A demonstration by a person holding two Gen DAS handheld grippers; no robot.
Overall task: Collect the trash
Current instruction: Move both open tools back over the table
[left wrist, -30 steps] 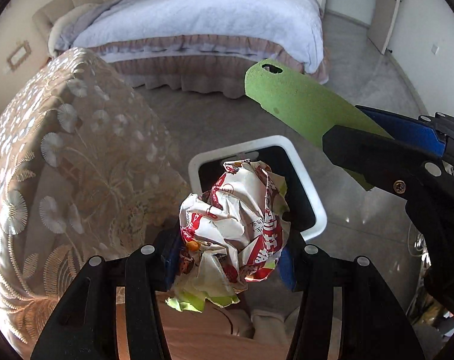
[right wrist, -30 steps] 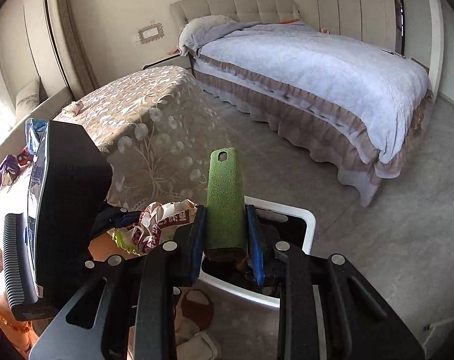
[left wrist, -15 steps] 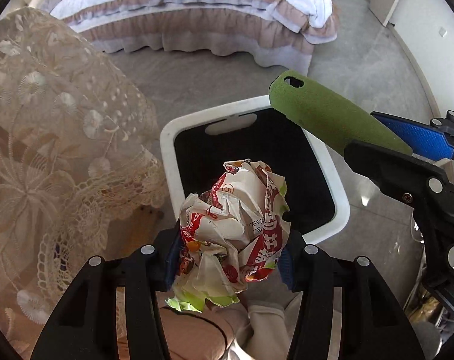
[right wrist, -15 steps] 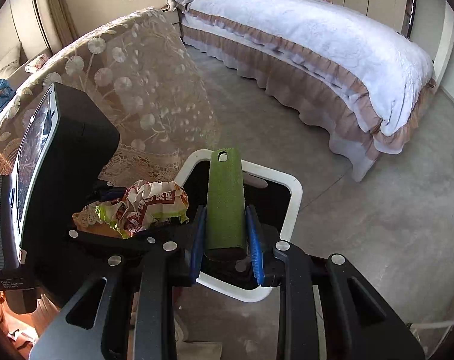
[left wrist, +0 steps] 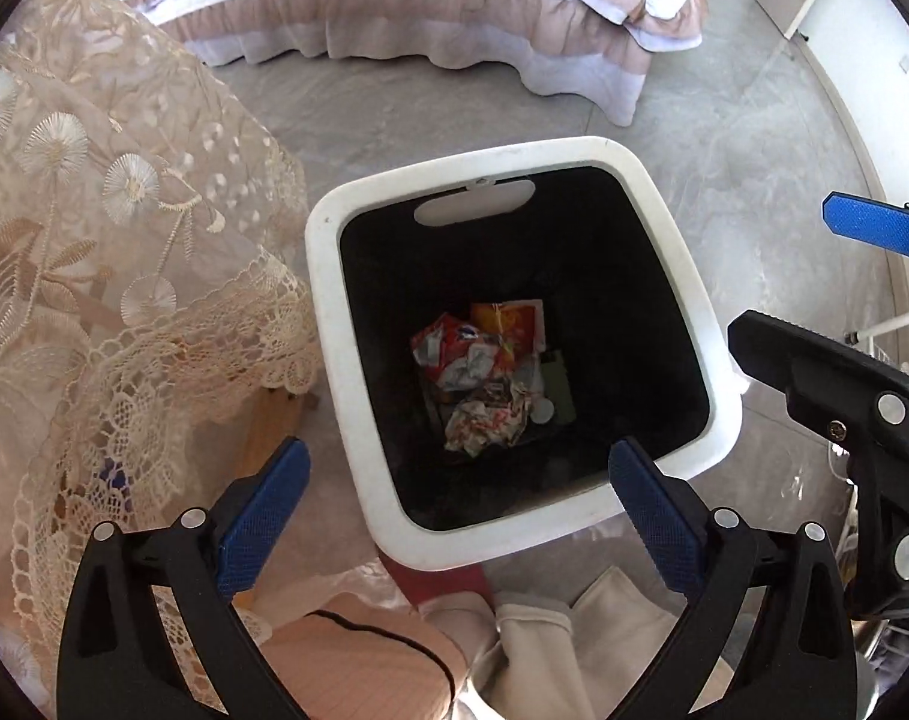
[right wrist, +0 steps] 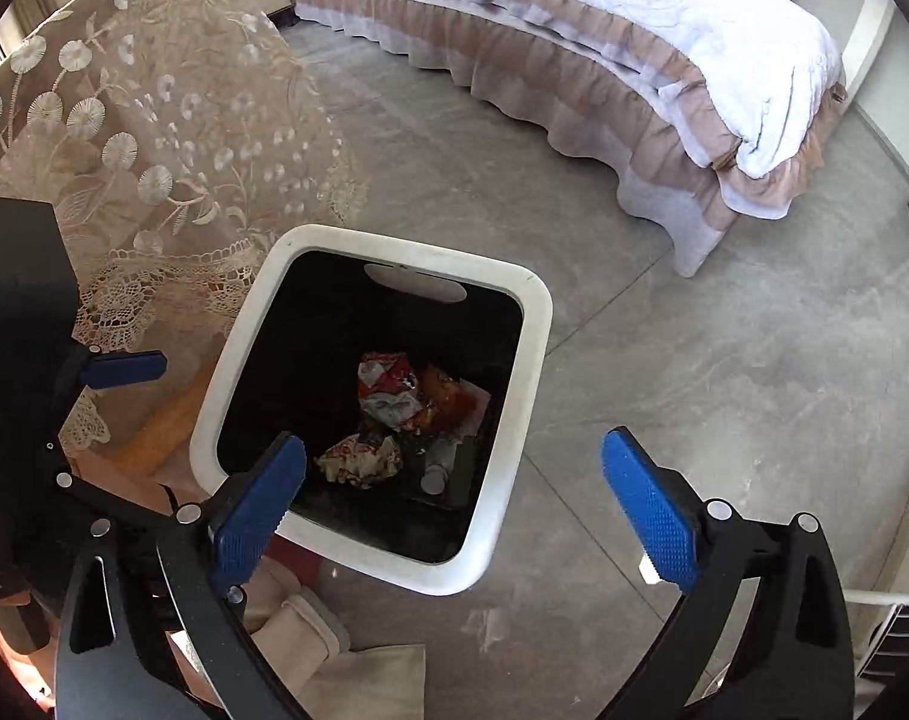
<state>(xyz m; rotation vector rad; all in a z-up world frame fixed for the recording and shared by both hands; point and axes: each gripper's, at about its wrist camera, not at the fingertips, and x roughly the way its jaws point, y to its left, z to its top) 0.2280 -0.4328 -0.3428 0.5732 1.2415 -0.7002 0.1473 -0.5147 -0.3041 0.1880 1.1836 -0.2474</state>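
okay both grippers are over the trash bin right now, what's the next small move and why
Probably lift both grippers away and go for more trash. The left gripper and right gripper have just opened their jaws wide with nothing between them, and the crumpled wrapper and green piece lie inside the bin.

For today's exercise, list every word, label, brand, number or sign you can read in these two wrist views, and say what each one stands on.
No text can be read for certain.
Crumpled wrappers in the bin: red and white print, too crumpled and small to read.
Black device at the left edge of the right wrist view: a small white label at its foot, too blurred to read.
Nothing else bears writing.
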